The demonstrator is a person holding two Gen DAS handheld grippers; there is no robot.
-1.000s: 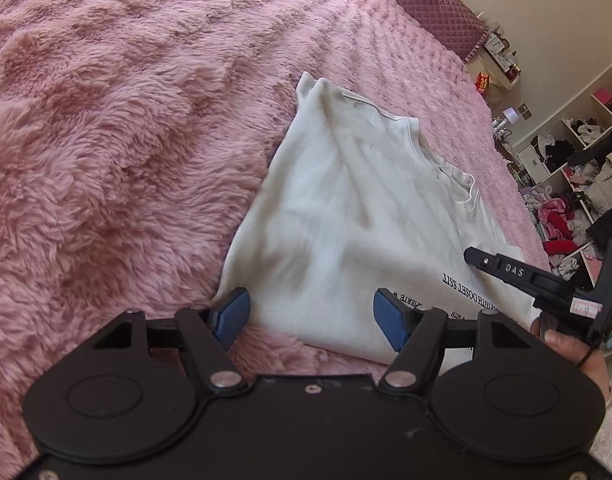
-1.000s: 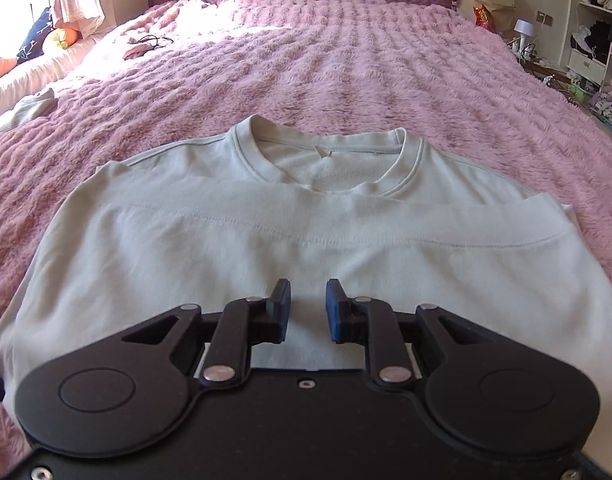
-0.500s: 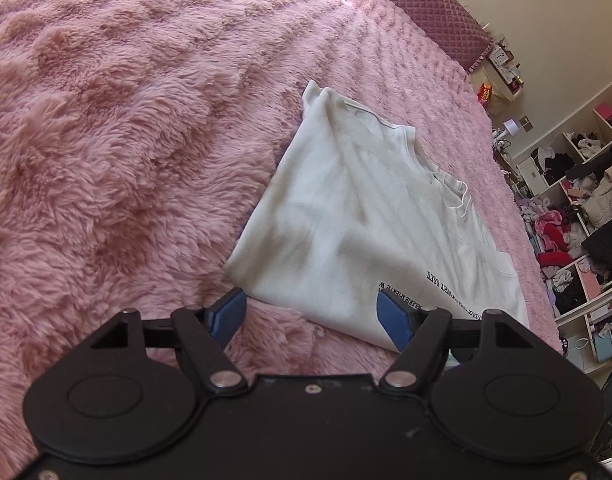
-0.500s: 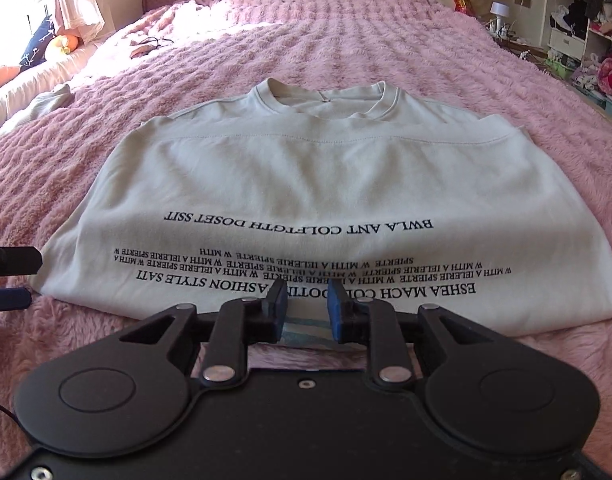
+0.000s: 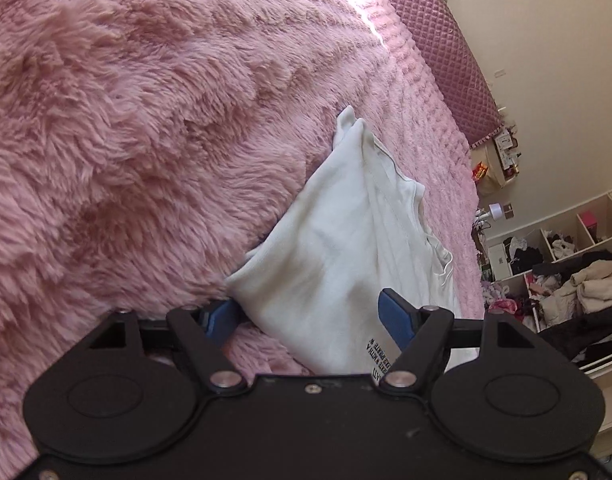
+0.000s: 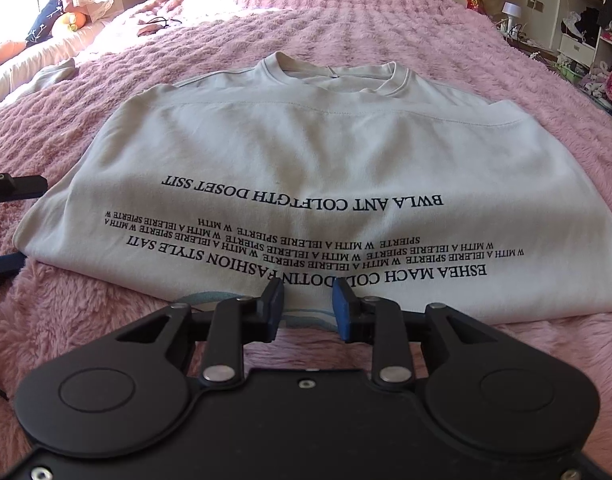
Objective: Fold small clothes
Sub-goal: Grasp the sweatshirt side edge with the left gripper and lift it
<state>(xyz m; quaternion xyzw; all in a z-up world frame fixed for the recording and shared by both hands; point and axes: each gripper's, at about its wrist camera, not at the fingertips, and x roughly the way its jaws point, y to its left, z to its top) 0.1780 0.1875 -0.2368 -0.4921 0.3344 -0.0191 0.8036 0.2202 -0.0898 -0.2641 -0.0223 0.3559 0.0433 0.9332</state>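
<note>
both claws open — folded shirt (image 6: 290, 184) lies just ahead of right claw (image 6: 308, 306).

The left gripper (image 5: 310, 314) points downward at a slant, rolled well over to one side, its blue pads (image 5: 394, 314) spread wide and closing on nothing. From the right wrist view its two finger ends (image 6: 18, 188) poke in at the left edge, one above the other, well apart. The right gripper (image 6: 308, 304) is angled down more steeply and sits square, not tilted. Its jaws have just been opening: a narrow gap now shows between the blue pads (image 6: 342, 308), and neither pad presses on anything.
</note>
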